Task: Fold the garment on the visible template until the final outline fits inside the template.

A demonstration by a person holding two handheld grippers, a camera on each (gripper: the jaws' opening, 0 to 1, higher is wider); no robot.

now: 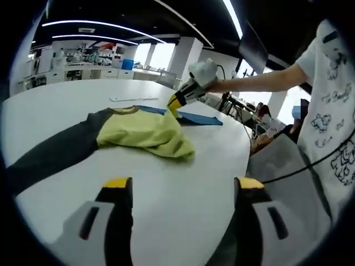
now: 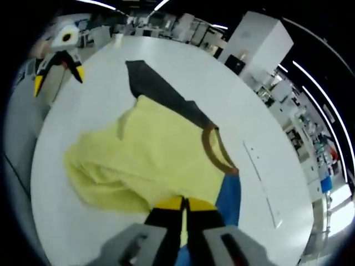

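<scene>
The left gripper view looks low across the table (image 1: 183,221) at the garment (image 1: 147,133) from afar; the right gripper view looks down on the garment from close above.

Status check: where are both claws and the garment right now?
Right claw shut on the yellow garment by its blue template. Left claw open, clear of the cloth. Garment bunched, dark sleeve out. Nothing in the way.

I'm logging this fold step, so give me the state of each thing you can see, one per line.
Left tool: open, holding nothing, above the table.
Right tool: shut on the garment's yellow edge.
Garment: crumpled, partly folded, one dark sleeve stretched out flat.
Blue template: flat, partly covered by the garment.
</scene>
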